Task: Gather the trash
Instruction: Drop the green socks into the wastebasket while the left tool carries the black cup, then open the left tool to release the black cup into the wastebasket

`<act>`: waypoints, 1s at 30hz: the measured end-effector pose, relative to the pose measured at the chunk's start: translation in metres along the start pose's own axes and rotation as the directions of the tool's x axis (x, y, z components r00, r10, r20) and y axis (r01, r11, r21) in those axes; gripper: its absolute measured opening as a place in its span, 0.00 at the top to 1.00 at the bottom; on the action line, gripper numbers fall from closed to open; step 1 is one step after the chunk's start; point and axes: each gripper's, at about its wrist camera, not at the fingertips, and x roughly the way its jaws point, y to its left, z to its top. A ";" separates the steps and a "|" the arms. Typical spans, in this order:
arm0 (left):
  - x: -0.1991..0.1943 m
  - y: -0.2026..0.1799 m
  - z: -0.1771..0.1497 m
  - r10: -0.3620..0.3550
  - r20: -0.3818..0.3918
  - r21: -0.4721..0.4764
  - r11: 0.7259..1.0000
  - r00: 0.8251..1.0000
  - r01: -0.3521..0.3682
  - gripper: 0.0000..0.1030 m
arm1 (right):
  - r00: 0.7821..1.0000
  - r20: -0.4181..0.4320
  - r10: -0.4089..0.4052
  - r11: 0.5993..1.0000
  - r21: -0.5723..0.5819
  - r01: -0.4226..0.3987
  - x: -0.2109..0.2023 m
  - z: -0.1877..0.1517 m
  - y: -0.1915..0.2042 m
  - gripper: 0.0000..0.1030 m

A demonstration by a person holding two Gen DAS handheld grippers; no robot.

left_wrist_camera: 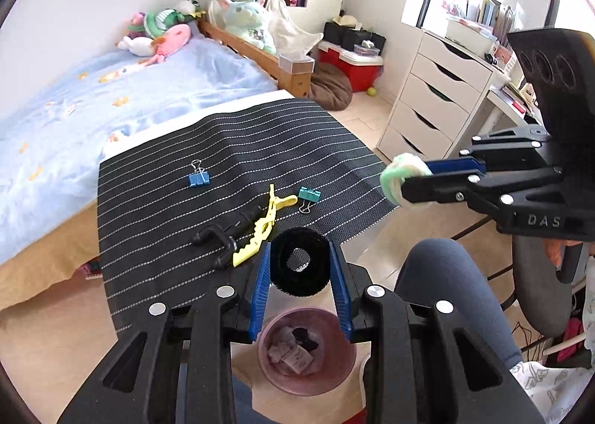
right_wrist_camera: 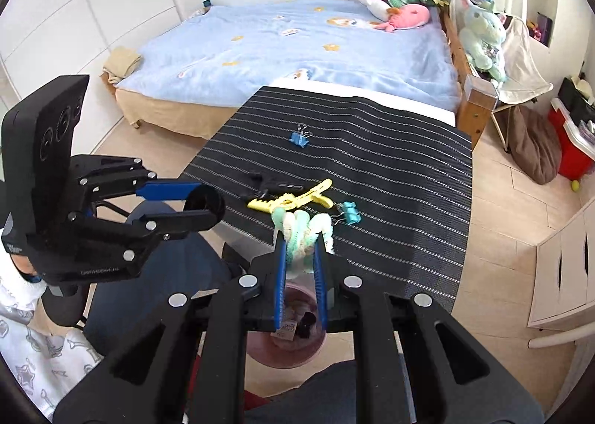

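My left gripper [left_wrist_camera: 299,267] is shut on a black fuzzy ring-shaped roll [left_wrist_camera: 299,261], held above a pink waste bin [left_wrist_camera: 344,364] that has paper scraps inside. From the right wrist, that gripper [right_wrist_camera: 208,206] shows at the left with the black roll [right_wrist_camera: 204,205] between its fingers. My right gripper [right_wrist_camera: 300,256] is shut on a green and white fuzzy bundle [right_wrist_camera: 303,228], also over the pink bin [right_wrist_camera: 286,357]. In the left wrist view the right gripper [left_wrist_camera: 407,178] hangs at the right with the bundle [left_wrist_camera: 399,178] in its tips.
On the black striped mat [left_wrist_camera: 230,148] lie a blue binder clip [left_wrist_camera: 199,176], a teal binder clip [left_wrist_camera: 308,196], a yellow hair clip [left_wrist_camera: 266,225] and a black hook-shaped piece [left_wrist_camera: 219,238]. A bed [left_wrist_camera: 111,96], white drawers [left_wrist_camera: 435,96] and a person's knee [left_wrist_camera: 442,275] surround it.
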 end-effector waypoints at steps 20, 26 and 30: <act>-0.023 0.007 -0.042 0.000 0.002 -0.070 0.998 1.000 0.000 0.70 | 0.993 -0.085 0.088 0.996 0.004 -0.088 0.013 -0.059 0.045 0.80; -0.025 0.006 -0.042 -0.004 0.002 -0.065 0.998 1.000 0.004 0.70 | 0.996 -0.070 0.064 0.998 0.027 -0.062 0.014 -0.057 0.040 0.20; -0.024 0.004 -0.042 -0.011 -0.004 -0.057 0.998 1.000 0.010 0.70 | 0.997 -0.054 0.048 0.998 0.046 -0.045 0.011 -0.055 0.035 0.13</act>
